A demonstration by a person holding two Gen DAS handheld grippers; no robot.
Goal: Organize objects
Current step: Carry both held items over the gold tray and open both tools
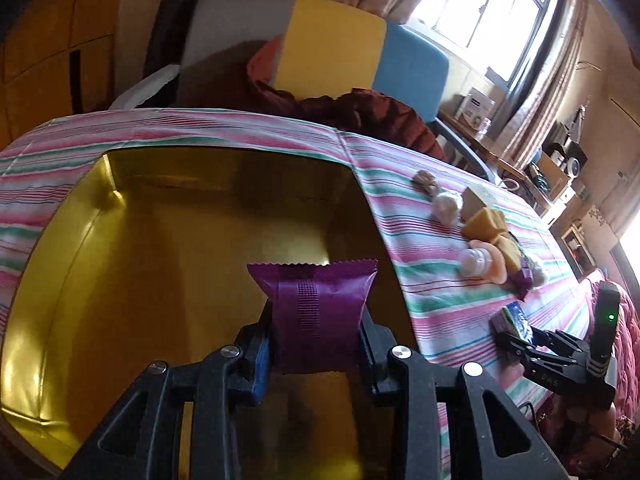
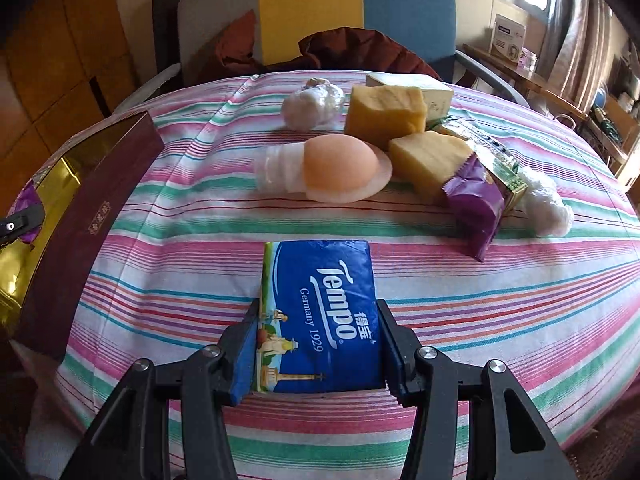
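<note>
My left gripper (image 1: pixel 316 336) pinches a purple sachet (image 1: pixel 316 312) over the gold box (image 1: pixel 80 280); my right gripper (image 2: pixel 316 344) clamps the tissue pack (image 2: pixel 320 312) above the cloth (image 2: pixel 500 300) (both light, soft; grip mid-sides gently).

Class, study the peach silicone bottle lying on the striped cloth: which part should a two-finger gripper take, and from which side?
Grip the ribbed white neck of the peach silicone bottle, coming from above with the fingers either side of it. The bottle lies on its side, neck pointing left with open cloth around it; the bulb looks rounded and soft, and yellow blocks crowd its right end.
</note>
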